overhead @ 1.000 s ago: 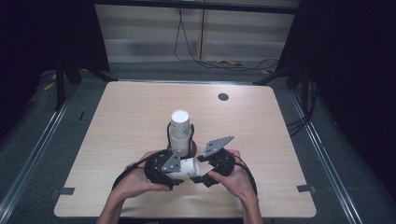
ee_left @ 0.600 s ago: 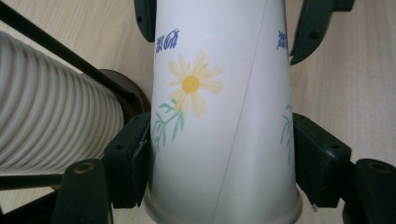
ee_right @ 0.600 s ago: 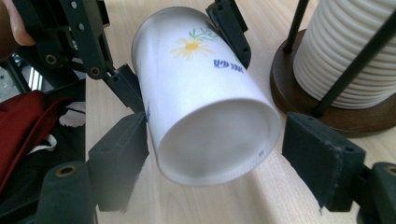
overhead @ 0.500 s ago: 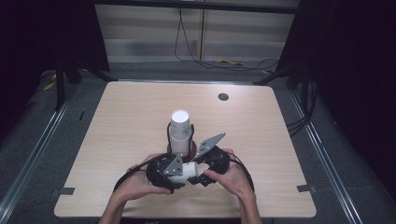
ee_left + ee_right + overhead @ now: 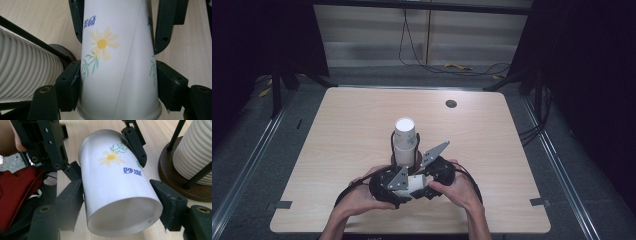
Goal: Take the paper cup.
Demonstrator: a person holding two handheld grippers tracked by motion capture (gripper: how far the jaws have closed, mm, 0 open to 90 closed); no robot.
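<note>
The wooden table (image 5: pixel 362 125) lies mostly bare: wide free room runs toward 12 o'clock up to the small round grommet (image 5: pixel 451 104) and out to 9 and 3 o'clock, while both hands work close to the near edge at 6 o'clock. Dark floor and metal rails border the table on either side.

The paper cup (image 5: pixel 414 184) lies on its side between the two grippers, just at 6 o'clock from the cup stack. It is white with a yellow daisy, green stems and blue printed characters (image 5: pixel 132 172); a straight seam (image 5: pixel 130 55) runs along its wall. In the right gripper view its closed bottom faces the camera; in the left gripper view its rolled rim sits nearest the camera.

The left gripper (image 5: pixel 388 186) is clamped on the cup, its pads (image 5: pixel 72 85) pressed against both sides of the wall. The right gripper (image 5: pixel 434 175) has just been closing its jaws, with the cup's bottom end between them; its pads (image 5: pixel 72 197) now sit against the cup on both sides.

The holder is a round dark wooden base (image 5: pixel 175 177) with thin black upright rods (image 5: pixel 197 176); it contains a stack of nested white paper cups (image 5: pixel 404 140), ribbed with rims in both gripper views, standing upside down with a bottom uppermost.
</note>
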